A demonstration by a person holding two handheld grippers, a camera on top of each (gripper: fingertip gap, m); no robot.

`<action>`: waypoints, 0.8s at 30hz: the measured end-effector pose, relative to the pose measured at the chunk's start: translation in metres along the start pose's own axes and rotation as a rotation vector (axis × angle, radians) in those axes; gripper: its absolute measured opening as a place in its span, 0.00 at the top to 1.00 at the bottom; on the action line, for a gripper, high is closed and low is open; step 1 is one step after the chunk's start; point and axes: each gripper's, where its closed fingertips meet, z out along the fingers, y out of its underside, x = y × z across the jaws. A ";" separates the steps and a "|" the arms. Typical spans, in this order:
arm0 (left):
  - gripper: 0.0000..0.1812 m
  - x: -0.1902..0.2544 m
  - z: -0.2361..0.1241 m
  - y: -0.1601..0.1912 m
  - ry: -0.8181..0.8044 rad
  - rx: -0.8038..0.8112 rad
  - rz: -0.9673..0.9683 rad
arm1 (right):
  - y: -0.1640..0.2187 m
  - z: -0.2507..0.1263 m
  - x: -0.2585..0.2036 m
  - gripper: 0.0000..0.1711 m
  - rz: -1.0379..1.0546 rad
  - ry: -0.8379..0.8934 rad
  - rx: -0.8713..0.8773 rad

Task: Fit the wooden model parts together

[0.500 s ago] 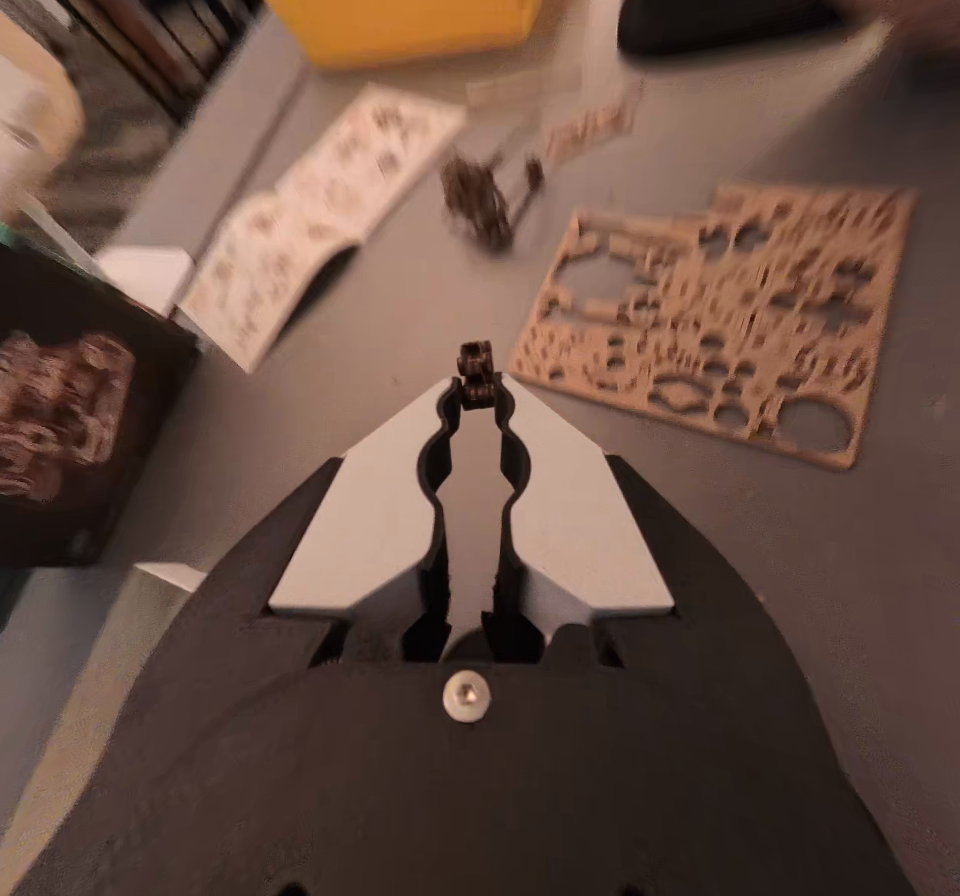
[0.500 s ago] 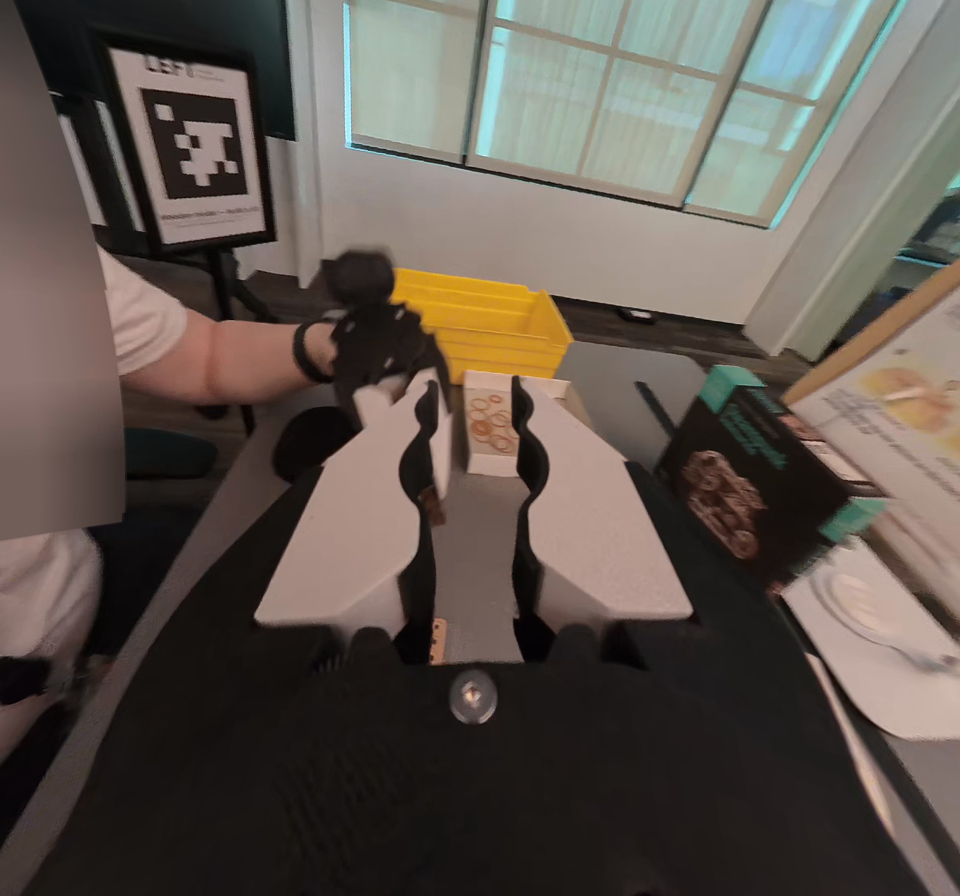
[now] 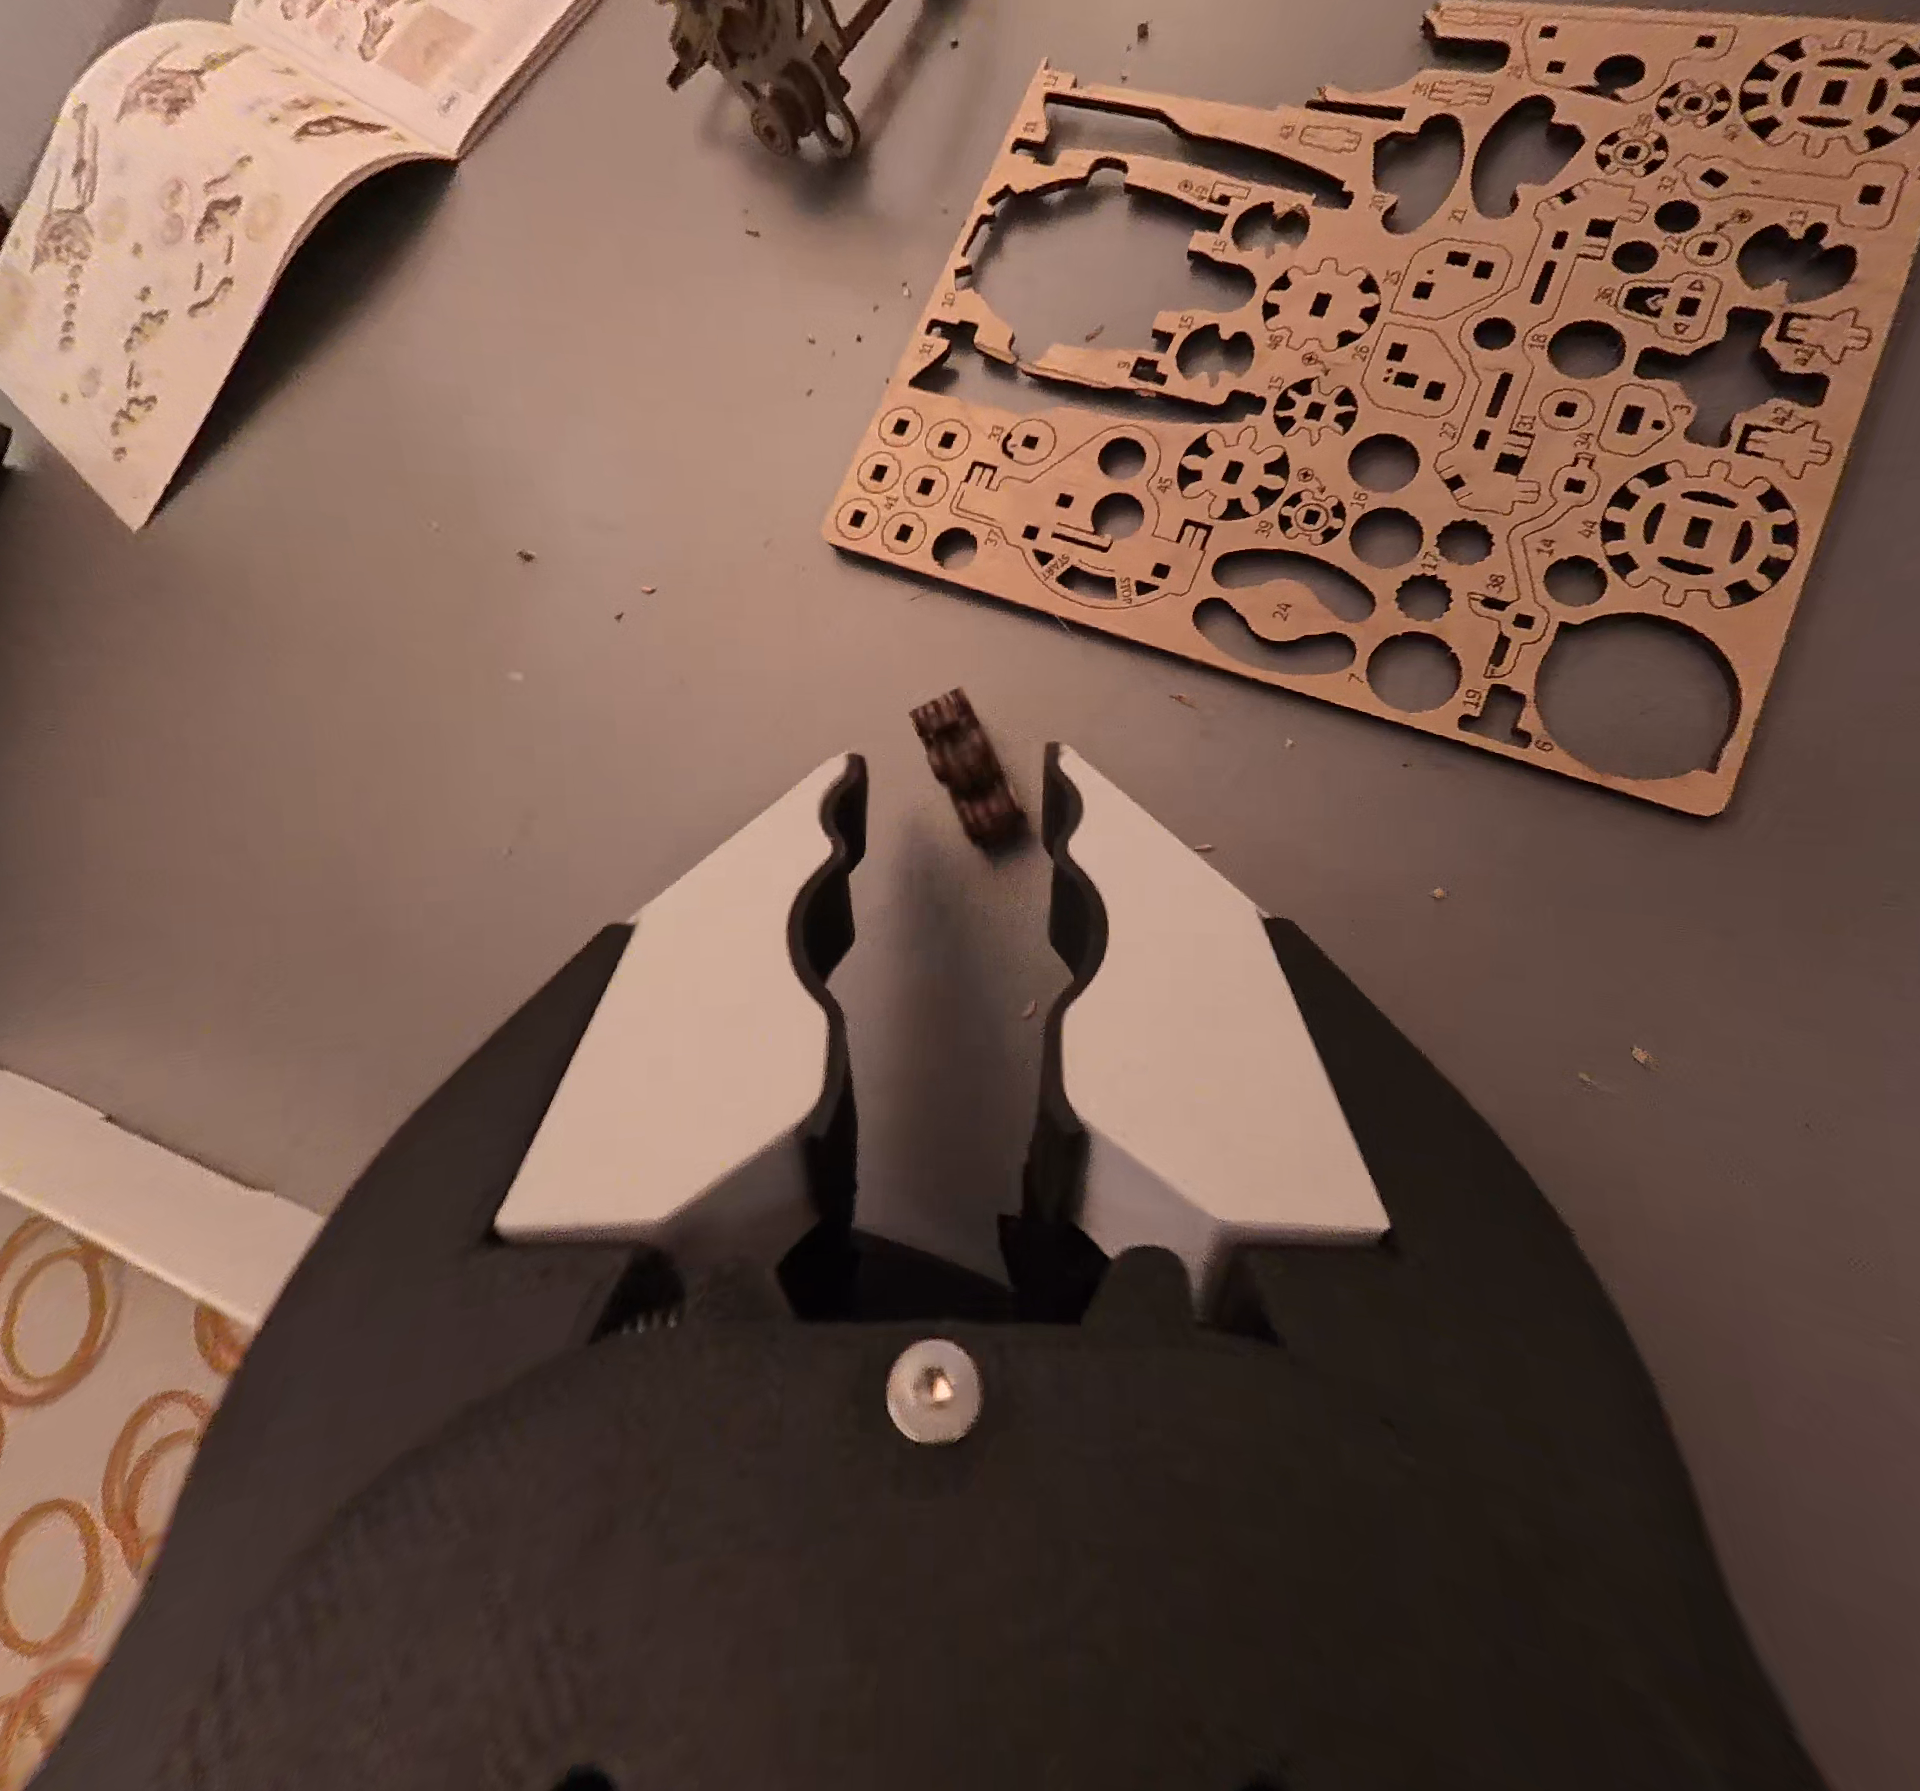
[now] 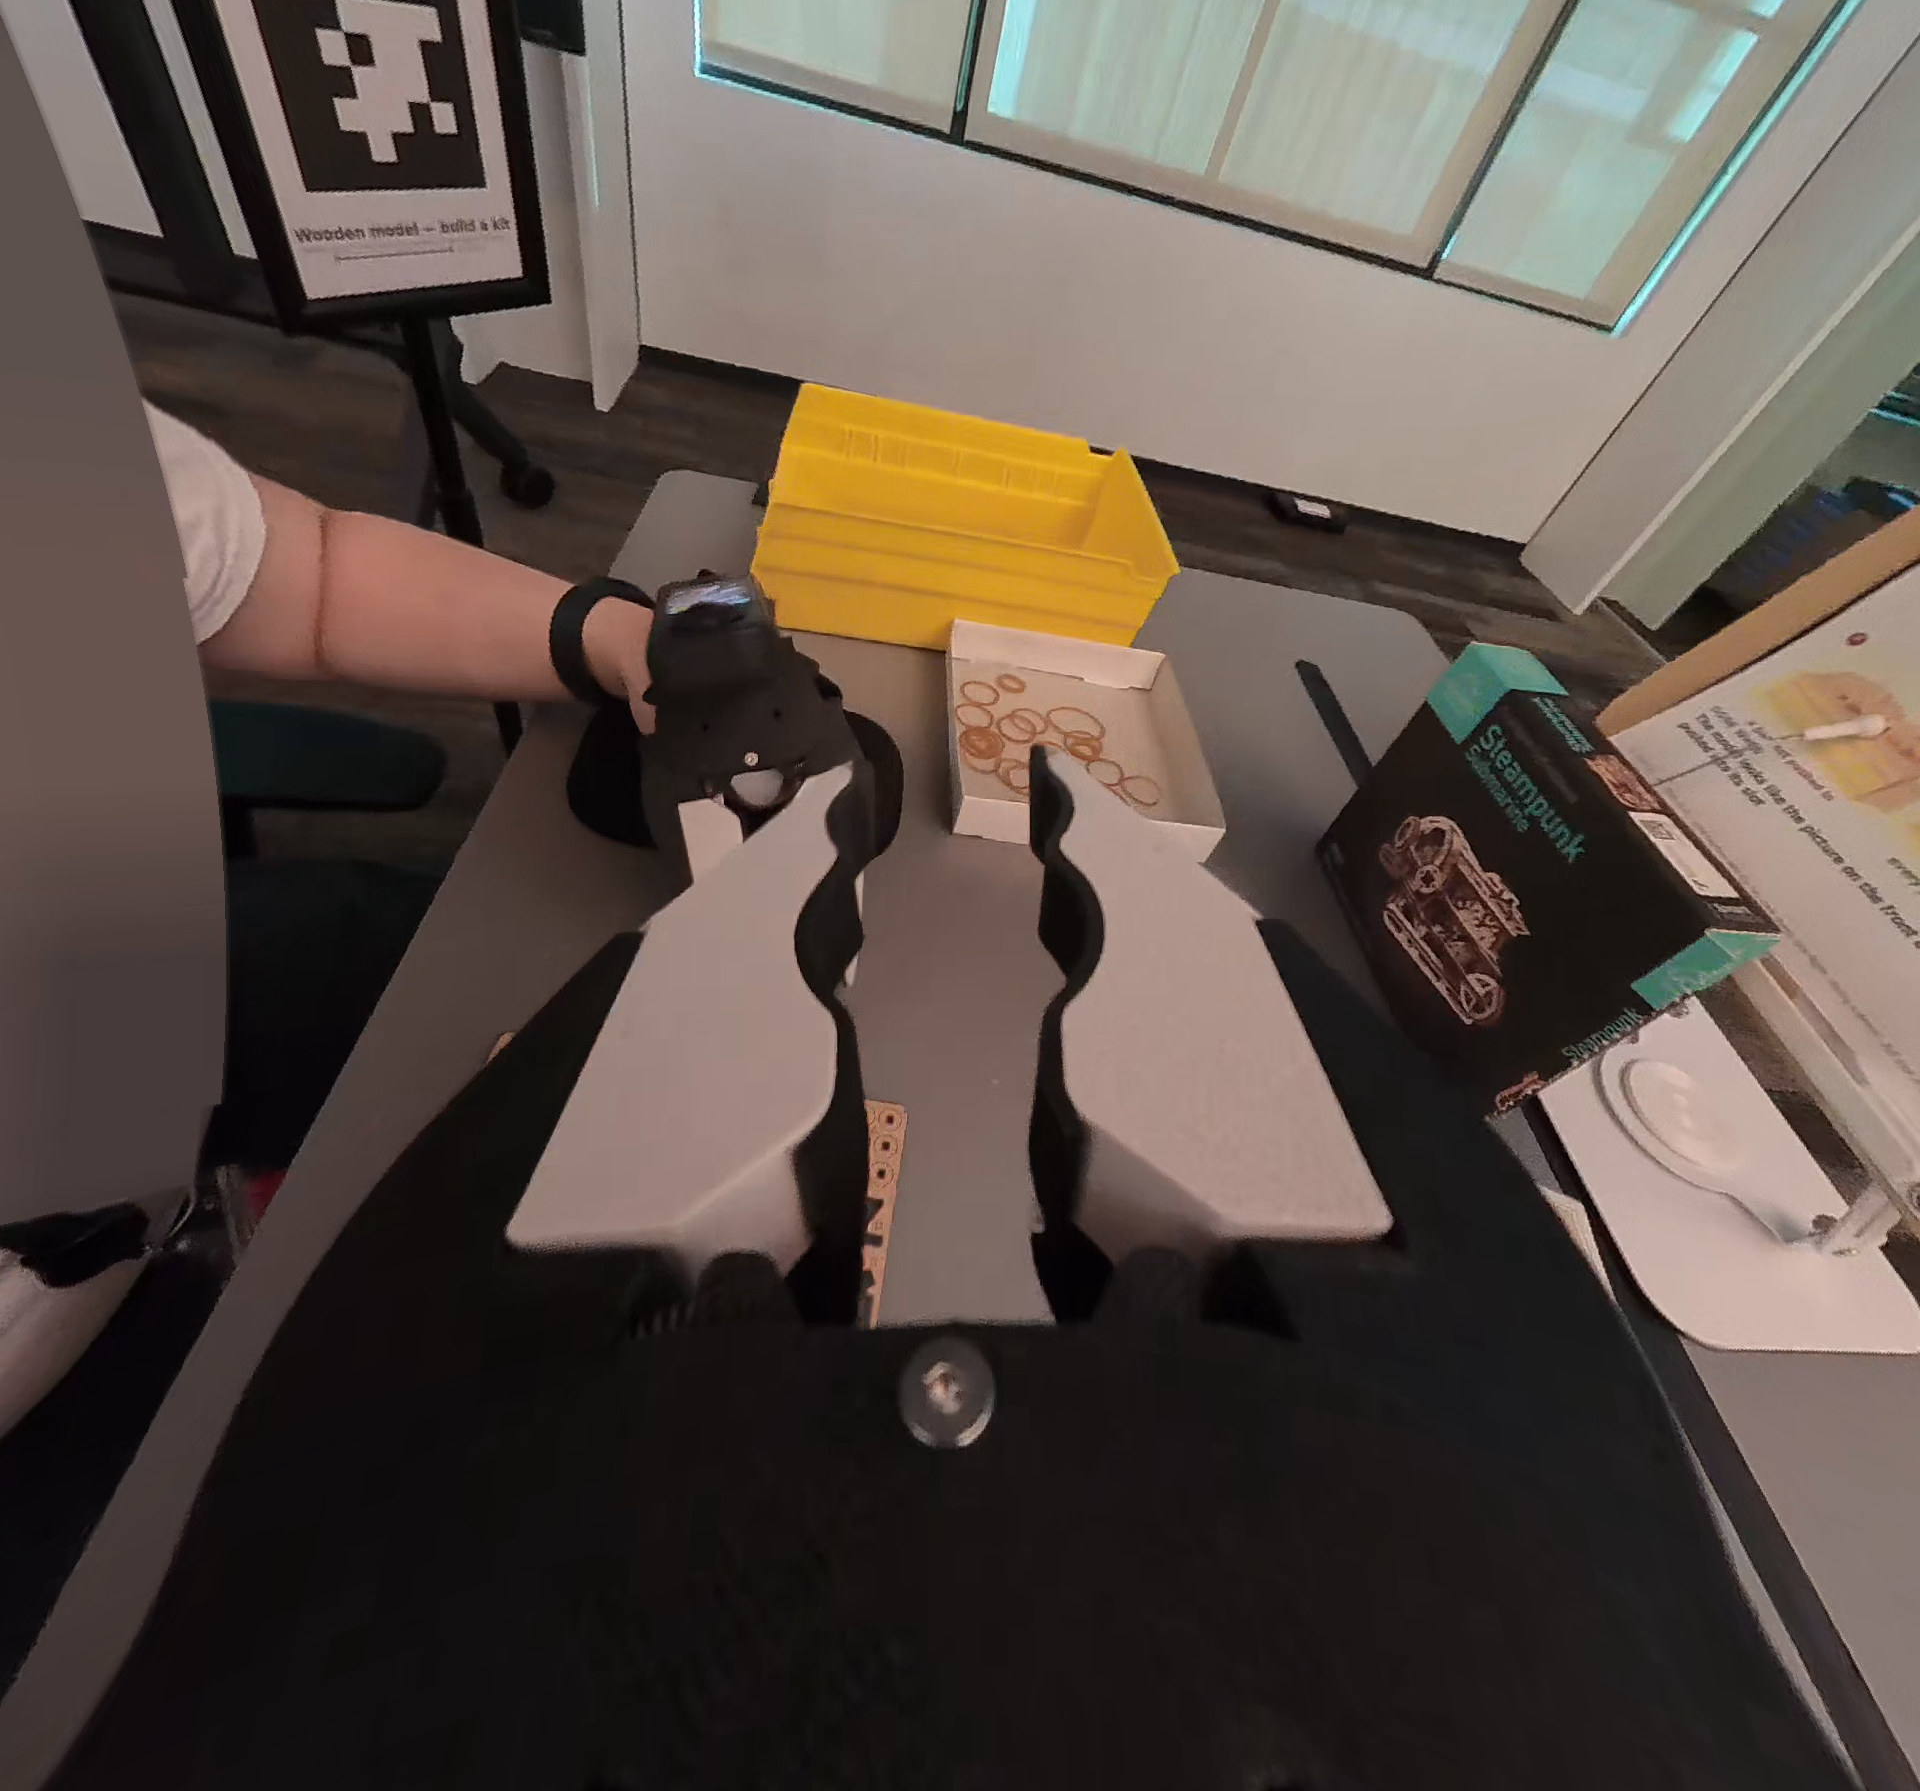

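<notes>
Grey tabletop (image 3: pixel 416 702) carries a small dark wooden gear piece (image 3: pixel 966 783), lying loose between the left gripper's (image 3: pixel 954 777) parted tips; the right gripper (image 4: pixel 940 783) hovers tilted, also wide.

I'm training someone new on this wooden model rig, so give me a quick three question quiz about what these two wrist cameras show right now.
1. True or false: the left gripper is clamped on the small dark gear piece.
2. Multiple choice: what lies in the shallow white box near the yellow bin? A) screws B) tan rubber bands C) wooden gears
3. Short answer: on which side of the left gripper does the punched wooden parts sheet lie?

Key
1. False: the jaws stand apart, with the gear piece between the tips and a gap on its left side.
2. B
3. Its right, flat on the grey table.
</notes>
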 end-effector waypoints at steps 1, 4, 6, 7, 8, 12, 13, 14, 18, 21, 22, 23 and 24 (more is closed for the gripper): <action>0.82 -0.001 -0.003 0.000 -0.009 0.007 -0.013 | -0.002 -0.003 0.002 0.82 0.019 0.029 -0.009; 0.83 -0.009 -0.018 0.002 -0.085 0.037 -0.059 | -0.014 -0.023 0.026 0.72 0.270 0.205 0.032; 0.85 -0.015 -0.031 0.000 -0.154 0.102 -0.130 | -0.023 -0.034 0.029 0.70 0.380 0.241 0.082; 0.85 -0.016 -0.036 -0.001 -0.184 0.138 -0.165 | -0.020 -0.038 0.032 0.69 0.389 0.289 0.054; 0.86 -0.016 -0.040 -0.002 -0.214 0.168 -0.194 | -0.013 -0.043 0.039 0.68 0.384 0.379 0.000; 0.83 -0.012 -0.043 -0.007 -0.279 0.160 -0.174 | 0.037 -0.058 0.057 0.67 0.336 0.642 -0.324; 0.83 -0.008 -0.041 -0.009 -0.258 0.143 -0.169 | 0.053 -0.057 0.055 0.68 0.339 0.648 -0.419; 0.83 -0.007 -0.039 -0.011 -0.252 0.130 -0.162 | 0.070 -0.056 0.051 0.68 0.346 0.645 -0.522; 0.81 -0.001 -0.025 -0.008 -0.208 0.031 -0.181 | 0.132 -0.074 0.035 0.67 0.334 0.640 -0.951; 0.82 -0.002 -0.017 -0.002 -0.231 -0.023 -0.201 | 0.137 -0.088 0.035 0.68 0.270 0.683 -1.049; 0.82 -0.002 -0.013 -0.001 -0.232 -0.029 -0.238 | 0.131 -0.092 0.040 0.67 0.252 0.722 -1.030; 0.82 0.001 -0.010 -0.001 -0.214 -0.031 -0.275 | 0.126 -0.096 0.044 0.68 0.248 0.758 -1.009; 0.81 0.004 -0.007 0.000 -0.199 -0.039 -0.299 | 0.123 -0.101 0.045 0.68 0.246 0.783 -0.998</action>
